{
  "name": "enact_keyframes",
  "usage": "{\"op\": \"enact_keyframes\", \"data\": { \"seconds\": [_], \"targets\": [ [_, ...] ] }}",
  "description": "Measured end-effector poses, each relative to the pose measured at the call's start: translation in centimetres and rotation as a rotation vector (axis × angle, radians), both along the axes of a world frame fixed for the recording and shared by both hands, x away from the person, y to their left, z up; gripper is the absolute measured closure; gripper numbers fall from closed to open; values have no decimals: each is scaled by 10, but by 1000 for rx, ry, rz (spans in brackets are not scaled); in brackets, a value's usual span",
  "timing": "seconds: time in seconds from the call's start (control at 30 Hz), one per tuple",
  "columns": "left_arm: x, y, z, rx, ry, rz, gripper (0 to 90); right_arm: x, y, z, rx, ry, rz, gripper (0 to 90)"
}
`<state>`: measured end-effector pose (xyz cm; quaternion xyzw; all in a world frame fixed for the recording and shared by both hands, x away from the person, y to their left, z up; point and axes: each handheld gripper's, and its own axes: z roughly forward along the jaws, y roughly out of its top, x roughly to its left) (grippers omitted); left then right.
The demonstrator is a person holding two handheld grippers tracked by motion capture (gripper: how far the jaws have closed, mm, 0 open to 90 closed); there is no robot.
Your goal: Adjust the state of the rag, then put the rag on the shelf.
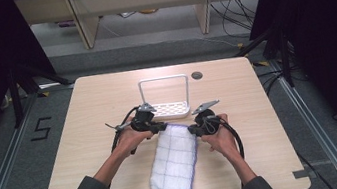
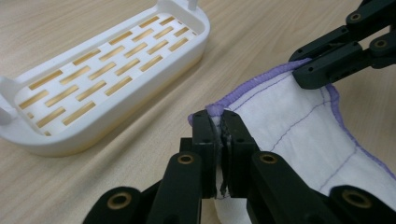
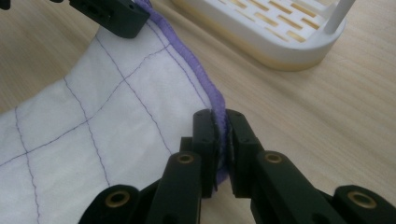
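High view: white cloth point(image 1: 174, 164) flat on bench point(image 1: 88, 111), rack point(image 1: 168, 108) at 12 o'clock; left gripper view: left claw point(image 2: 218, 122) pinching one far corner; right gripper view: right claw point(image 3: 218, 122) clamping the other, ready for an even lift toward 12.

Both tools, left tool point(image 1: 161, 127) and right tool point(image 1: 193, 130), pinch the cloth's point(image 1: 175, 167) far corners.

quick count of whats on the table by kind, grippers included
White quilted cloth with purple stitched edge: 1
White plastic slotted rack with wire handle: 1
Black two-jaw grippers, both shut on the cloth: 2 (left gripper, right gripper)
Total: 4
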<state>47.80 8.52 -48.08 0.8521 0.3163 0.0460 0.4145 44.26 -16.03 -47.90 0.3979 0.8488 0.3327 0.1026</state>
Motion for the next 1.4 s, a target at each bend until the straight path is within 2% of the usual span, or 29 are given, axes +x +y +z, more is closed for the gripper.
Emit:
{"op": "enact_keyframes", "data": {
  "seconds": [0.03,0.13,0.27,0.33,0.43,0.47,0.5,0.63,0.67,0.7,0.73,0.77,0.8,0.83,0.87,0.9,0.93,1.0,1.03,1.1,1.13,1.17,1.27,1.3,1.33,1.37,1.4],
  "targets": [
    [-1,1,1,2,-4,-6,849,-1,1,2,6,11,-4,841],
    [-5,5,7,-25,-11,-1,850,0,1,4,7,-7,5,841],
    [-8,7,11,-33,-19,-3,850,0,2,7,15,-8,9,840],
    [-12,9,17,-46,-32,-7,851,-1,4,10,38,-23,3,840],
    [-14,11,21,-44,-40,-10,850,-2,4,15,36,-17,5,840],
    [-15,12,24,-53,-41,-7,851,-2,3,15,37,-43,13,840],
    [-15,13,26,-58,-47,-4,850,-3,4,19,42,-26,7,840],
    [-16,16,34,-72,-46,-10,851,-4,5,27,43,-53,26,840],
    [-16,16,35,-66,-50,-12,850,-5,6,29,55,-50,18,841],
    [-16,17,36,-62,-56,-9,851,-5,6,29,57,-71,18,841],
    [-16,17,37,-69,-49,-13,851,-6,6,32,59,-49,20,840],
    [-16,17,38,-63,-58,-8,851,-7,7,34,64,-49,18,841],
    [-17,18,40,-61,-57,-12,851,-6,6,35,56,-70,28,841],
    [-18,18,42,-65,-58,-10,851,-8,6,38,67,-63,21,841],
    [-19,18,44,-68,-63,-16,851,-9,7,39,78,-77,21,841],
    [-21,19,48,-83,-67,-21,851,-10,6,43,70,-87,37,841],
    [-23,20,51,-85,-74,-21,851,-12,6,47,82,-90,32,841],
    [-27,20,59,-94,-92,-27,851,-16,5,54,103,-125,32,841],
    [-29,21,64,-91,-101,-27,851,-18,3,59,88,-111,46,842],
    [-34,22,72,-101,-112,-33,851,-21,2,66,101,-135,54,842],
    [-38,23,81,-111,-128,-45,850,-25,0,74,116,-153,50,842],
    [-38,23,81,-111,-128,-45,850,-25,0,74,116,-153,50,842],
    [-45,26,98,-120,-156,-63,851,-34,0,94,139,-177,52,845],
    [-47,26,104,-131,-165,-64,851,-34,0,94,139,-177,52,845],
    [-52,28,116,-137,-184,-69,852,-37,-1,106,134,-211,58,846],
    [-52,28,116,-137,-184,-69,852,-37,-1,106,134,-211,58,846],
    [-53,31,127,-135,-208,-64,851,-39,0,117,132,-237,65,847]
  ]
}}
